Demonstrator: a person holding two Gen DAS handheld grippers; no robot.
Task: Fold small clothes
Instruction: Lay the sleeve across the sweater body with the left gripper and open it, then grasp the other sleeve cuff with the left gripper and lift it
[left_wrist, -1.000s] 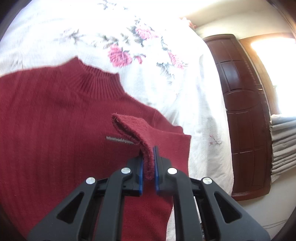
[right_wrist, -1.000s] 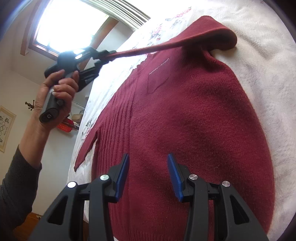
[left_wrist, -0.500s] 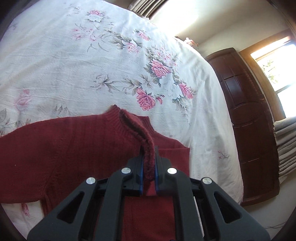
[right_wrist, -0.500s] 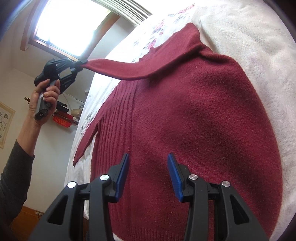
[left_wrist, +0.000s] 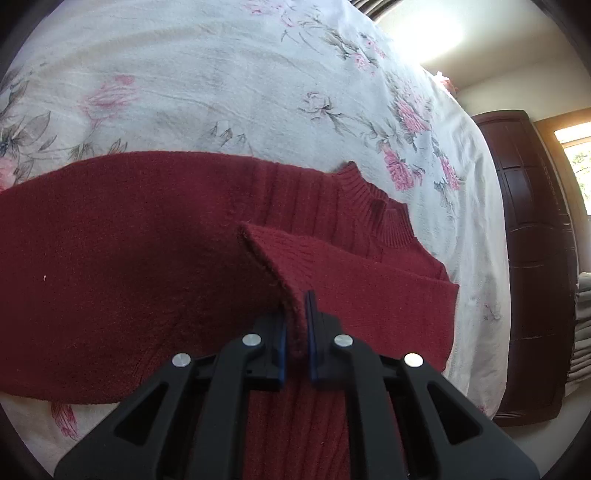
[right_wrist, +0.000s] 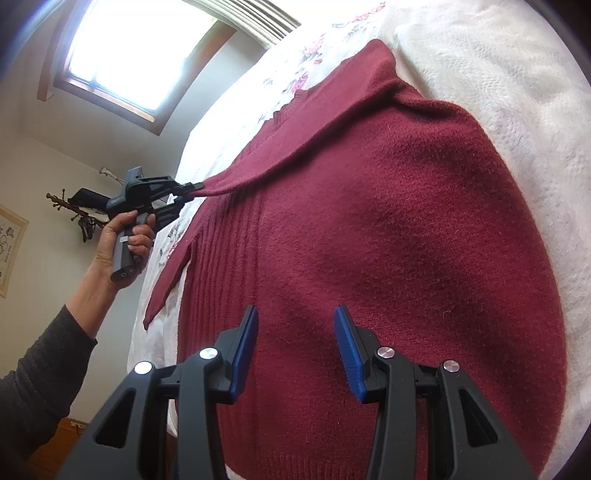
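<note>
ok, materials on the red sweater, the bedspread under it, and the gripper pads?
Sweater: looks like soft knit, wool or acrylic; fuzzy nap, ribbed collar and panel. Bedspread: seemingly woven cotton, matte, creased, printed with pink flowers. Right gripper pads: blue, finely ridged, probably printed plastic or rubber. Left gripper, same blue pads, clamps the sleeve cuff.

This is a bedroom in a home. A bed (left_wrist: 258, 85) fills most of both views, covered with a white spread printed with pink flowers. Beside it stands a tall wardrobe (left_wrist: 535, 258) of dark panelled wood, with a stack of folded grey cloth (left_wrist: 583, 332) at its far side. A window (right_wrist: 144, 48) with a wooden frame lets in bright daylight. On the pale wall hang a framed picture (right_wrist: 9, 251) and a rack of hooks (right_wrist: 79, 218). A red sweater (right_wrist: 388, 240) lies spread on the bed.
</note>
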